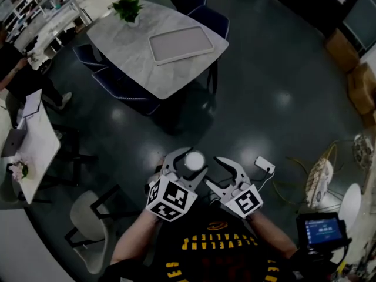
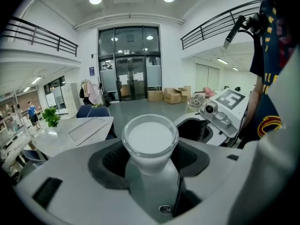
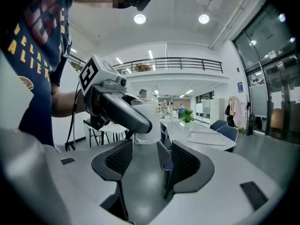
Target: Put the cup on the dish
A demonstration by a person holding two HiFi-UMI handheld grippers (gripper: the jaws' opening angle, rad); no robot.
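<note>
A frosted glass cup (image 1: 194,160) with a white inside sits upright between the jaws of my left gripper (image 1: 188,163), which is shut on it. In the left gripper view the cup (image 2: 150,139) fills the middle, gripped low on its body. My right gripper (image 1: 212,170) stands open and empty just right of the cup, and its own view shows the cup (image 3: 147,125) held ahead of it. Both grippers are close to my body, above the dark floor. A flat grey tray (image 1: 180,44) lies on the marble table (image 1: 129,51) far ahead.
A potted plant (image 1: 128,7) stands at the table's far left end. Dark blue chairs (image 1: 205,13) ring the table. A white desk (image 1: 32,151) and a grey chair (image 1: 88,219) are at my left. Cables, a power strip (image 1: 265,165) and boxes lie on the floor at right.
</note>
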